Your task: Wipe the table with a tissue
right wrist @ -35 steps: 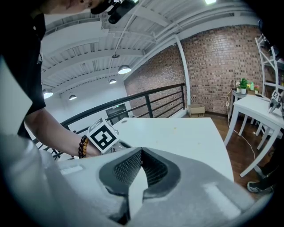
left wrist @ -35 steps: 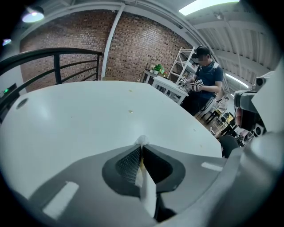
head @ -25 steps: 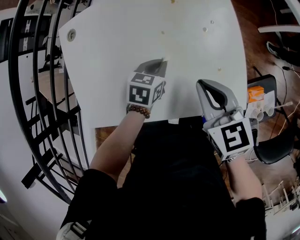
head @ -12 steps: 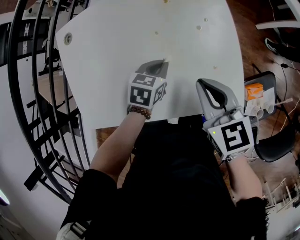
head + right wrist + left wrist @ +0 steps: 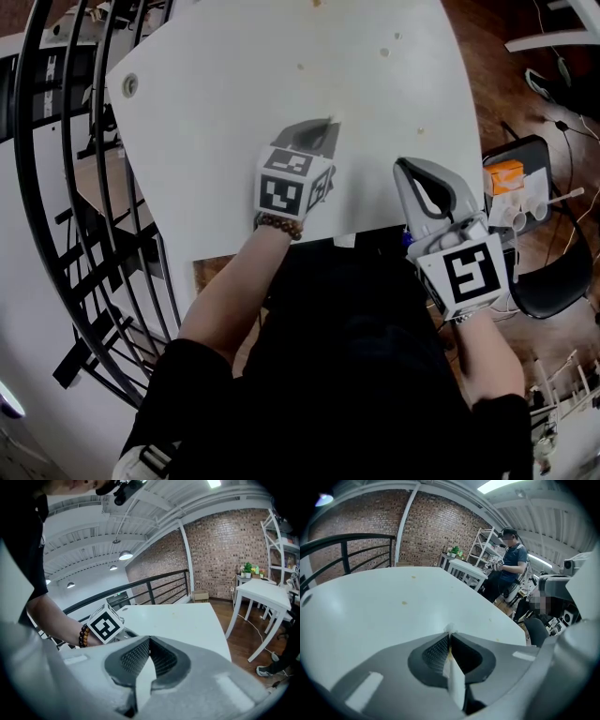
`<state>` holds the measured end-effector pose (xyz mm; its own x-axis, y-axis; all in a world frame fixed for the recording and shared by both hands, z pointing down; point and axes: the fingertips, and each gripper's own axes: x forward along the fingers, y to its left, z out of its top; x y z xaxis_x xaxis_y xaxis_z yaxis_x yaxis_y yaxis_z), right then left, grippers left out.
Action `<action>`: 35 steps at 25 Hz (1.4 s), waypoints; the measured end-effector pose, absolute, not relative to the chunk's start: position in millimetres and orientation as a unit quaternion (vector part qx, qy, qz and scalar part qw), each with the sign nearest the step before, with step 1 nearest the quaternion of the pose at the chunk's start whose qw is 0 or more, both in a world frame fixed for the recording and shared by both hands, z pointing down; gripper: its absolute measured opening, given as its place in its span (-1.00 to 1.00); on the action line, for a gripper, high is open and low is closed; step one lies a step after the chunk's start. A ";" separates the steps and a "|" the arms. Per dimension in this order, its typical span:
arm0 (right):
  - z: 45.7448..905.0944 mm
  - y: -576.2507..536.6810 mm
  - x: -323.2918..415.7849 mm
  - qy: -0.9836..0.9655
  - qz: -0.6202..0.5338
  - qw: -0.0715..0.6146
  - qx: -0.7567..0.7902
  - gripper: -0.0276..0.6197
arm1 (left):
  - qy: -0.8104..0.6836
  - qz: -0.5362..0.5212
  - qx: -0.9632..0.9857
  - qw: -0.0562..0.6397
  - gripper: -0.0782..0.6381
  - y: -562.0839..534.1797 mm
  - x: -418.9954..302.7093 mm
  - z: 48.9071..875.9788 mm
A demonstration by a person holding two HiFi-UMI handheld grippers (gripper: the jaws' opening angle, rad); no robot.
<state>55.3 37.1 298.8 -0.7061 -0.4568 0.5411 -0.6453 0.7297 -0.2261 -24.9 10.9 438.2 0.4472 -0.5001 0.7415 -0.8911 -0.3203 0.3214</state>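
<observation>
The white table (image 5: 234, 66) carries a few small tan specks (image 5: 383, 52) toward its far side. My left gripper (image 5: 325, 126) rests low on the table near its front middle. It is shut on a white tissue (image 5: 450, 629), and a small tuft of tissue pokes out past the tips. In the left gripper view, specks (image 5: 404, 603) lie on the table ahead. My right gripper (image 5: 404, 168) hangs over the table's near right edge. Its jaws are together and hold nothing, and its tips (image 5: 149, 639) point toward the left gripper's marker cube (image 5: 107, 623).
A black curved railing (image 5: 56, 187) runs along the left. A round grommet (image 5: 128, 86) sits in the table's left corner. On the right are a dark chair (image 5: 553, 281) and an orange box (image 5: 504, 175). A person (image 5: 511, 564) stands far off, beside another white table (image 5: 262, 592).
The head view has turned slightly, so the table and its specks have shifted left. Both grippers stay almost where they were, and both remain shut.
</observation>
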 end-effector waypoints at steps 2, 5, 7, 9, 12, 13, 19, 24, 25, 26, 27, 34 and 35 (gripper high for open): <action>299.6 37.2 60.9 -0.899 0.205 0.231 0.311 -0.94 | -0.448 0.267 0.771 0.365 -0.70 9.6 -19.0 437.4; 300.2 38.1 70.0 -0.895 0.207 0.232 0.320 -0.94 | -0.441 0.268 0.776 0.362 -0.70 8.7 -11.4 435.7; 300.6 39.3 76.0 -0.892 0.209 0.233 0.326 -0.94 | -0.437 0.269 0.779 0.360 -0.70 8.6 -6.2 434.4; 301.2 40.3 81.0 -0.889 0.210 0.233 0.332 -0.94 | -0.432 0.270 0.783 0.358 -0.70 8.2 -0.9 434.0; 302.7 42.4 89.1 -0.886 0.212 0.234 0.340 -0.94 | -0.425 0.271 0.787 0.355 -0.70 7.7 7.6 433.7; 302.9 42.6 92.2 -0.885 0.212 0.235 0.343 -0.94 | -0.422 0.271 0.789 0.354 -0.70 6.9 11.3 433.1; 301.7 41.1 112.3 -0.879 0.216 0.231 0.357 -0.94 | -0.406 0.275 0.798 0.350 -0.70 5.7 35.2 430.9; 304.3 36.9 126.1 -0.875 0.217 0.231 0.367 -0.94 | -0.387 0.283 0.804 0.351 -0.70 11.8 51.3 434.3; 304.6 36.9 127.6 -0.874 0.217 0.231 0.369 -0.94 | -0.383 0.285 0.805 0.351 -0.70 14.6 54.5 435.4; 304.6 37.1 128.6 -0.873 0.217 0.231 0.370 -0.94 | -0.378 0.287 0.807 0.352 -0.70 17.7 57.5 436.2; 304.3 37.6 129.0 -0.873 0.218 0.231 0.371 -0.94 | -0.373 0.289 0.808 0.353 -0.70 21.0 60.1 436.7; 306.8 40.9 136.8 -0.868 0.222 0.230 0.381 -0.94 | -0.340 0.305 0.814 0.358 -0.70 41.4 79.3 446.3; 307.5 41.4 138.5 -0.867 0.223 0.230 0.382 -0.94 | -0.338 0.306 0.815 0.359 -0.70 43.0 81.5 447.8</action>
